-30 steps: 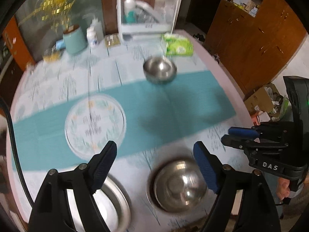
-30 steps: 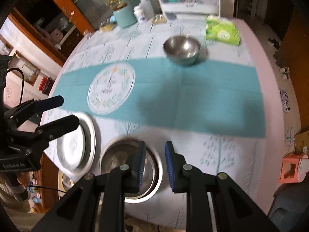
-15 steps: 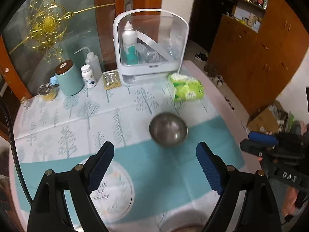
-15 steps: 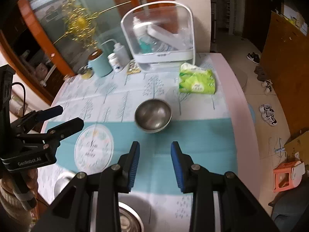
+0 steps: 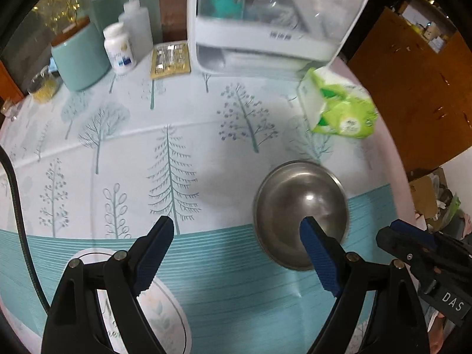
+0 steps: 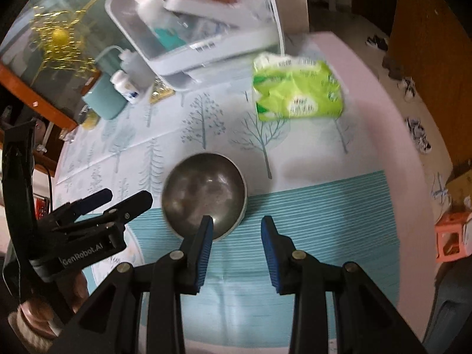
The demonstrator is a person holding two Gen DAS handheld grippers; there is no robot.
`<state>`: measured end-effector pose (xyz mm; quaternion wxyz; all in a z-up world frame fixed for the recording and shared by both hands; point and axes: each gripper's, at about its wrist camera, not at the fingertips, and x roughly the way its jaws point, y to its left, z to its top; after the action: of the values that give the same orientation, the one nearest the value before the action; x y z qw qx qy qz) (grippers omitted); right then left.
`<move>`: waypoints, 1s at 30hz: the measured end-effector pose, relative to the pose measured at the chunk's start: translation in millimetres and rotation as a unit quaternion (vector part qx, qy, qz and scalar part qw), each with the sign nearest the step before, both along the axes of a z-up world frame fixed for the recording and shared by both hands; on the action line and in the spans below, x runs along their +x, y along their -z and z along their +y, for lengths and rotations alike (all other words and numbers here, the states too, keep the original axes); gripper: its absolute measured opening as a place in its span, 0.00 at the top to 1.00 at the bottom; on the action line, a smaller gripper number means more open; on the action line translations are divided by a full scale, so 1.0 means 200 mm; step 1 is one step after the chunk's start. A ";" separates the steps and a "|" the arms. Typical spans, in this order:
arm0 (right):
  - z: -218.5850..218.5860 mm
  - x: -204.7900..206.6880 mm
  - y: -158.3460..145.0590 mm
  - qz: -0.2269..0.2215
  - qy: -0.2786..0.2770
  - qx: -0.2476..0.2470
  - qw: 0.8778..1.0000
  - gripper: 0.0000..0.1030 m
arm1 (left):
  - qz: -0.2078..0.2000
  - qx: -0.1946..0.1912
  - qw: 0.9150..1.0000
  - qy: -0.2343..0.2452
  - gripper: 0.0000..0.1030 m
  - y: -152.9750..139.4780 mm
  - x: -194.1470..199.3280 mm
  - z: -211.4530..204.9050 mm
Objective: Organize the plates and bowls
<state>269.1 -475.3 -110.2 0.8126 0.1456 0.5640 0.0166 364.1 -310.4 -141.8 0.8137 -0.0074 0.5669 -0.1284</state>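
two grippers over a steel bowl on a tree-print tablecloth.
left wrist view: left gripper (image 5: 236,230) spread wide, empty, bowl (image 5: 298,206) behind its right finger. right wrist view: right gripper (image 6: 236,230) partly parted, empty, bowl (image 6: 203,191) behind its left finger; green tissue pack (image 6: 298,91) beyond the bowl.

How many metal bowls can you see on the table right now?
1: the metal bowl sits where the tree-print cloth meets the teal band, below the green pack. Others may lie outside the view.
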 end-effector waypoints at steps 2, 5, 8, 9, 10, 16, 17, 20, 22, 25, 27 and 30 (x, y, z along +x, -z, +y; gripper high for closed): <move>0.00 0.03 0.06 0.009 0.007 -0.001 1.000 0.67 | 0.007 -0.001 1.000 -0.001 0.16 0.06 0.02 -0.01; -0.02 0.08 0.14 0.027 0.018 0.008 0.999 0.67 | 0.016 -0.007 1.000 -0.001 0.18 0.13 0.05 -0.03; -0.04 0.11 0.21 0.043 0.030 0.020 0.998 0.67 | 0.026 -0.015 1.000 -0.001 0.22 0.17 0.07 -0.04; -0.04 0.12 0.23 0.049 0.034 0.025 0.998 0.67 | 0.029 -0.019 0.999 -0.001 0.24 0.19 0.07 -0.04; -0.05 0.13 0.25 0.053 0.036 0.028 0.998 0.67 | 0.034 -0.022 0.999 0.000 0.30 0.20 0.08 -0.05; -0.04 0.14 0.31 0.058 0.031 0.044 0.997 0.86 | 0.080 -0.061 0.995 0.013 0.84 0.30 0.11 -0.07; -0.04 0.14 0.31 0.059 0.027 0.046 0.997 0.88 | 0.084 -0.069 0.994 0.019 0.91 0.30 0.10 -0.08; 0.01 0.14 0.29 0.056 0.012 0.031 0.998 0.92 | 0.077 -0.054 0.995 0.032 0.92 0.29 0.07 -0.11; 0.03 0.13 0.28 0.056 0.003 0.016 0.998 0.92 | 0.079 -0.048 0.995 0.039 0.92 0.28 0.05 -0.11; 0.01 0.09 0.26 0.058 0.003 0.032 0.998 0.93 | 0.080 -0.050 0.995 0.043 0.92 0.25 0.01 -0.10; 0.01 0.06 0.25 0.058 0.003 0.048 0.997 0.93 | 0.079 -0.052 0.995 0.045 0.92 0.22 -0.03 -0.08; 0.03 0.01 0.20 0.054 -0.005 0.054 0.997 0.93 | 0.074 -0.046 0.995 0.049 0.92 0.15 -0.08 -0.07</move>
<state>271.7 -470.1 -149.8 0.7718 0.1867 0.6063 0.0432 347.9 -325.4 -172.4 0.7613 -0.0270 0.6184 -0.1933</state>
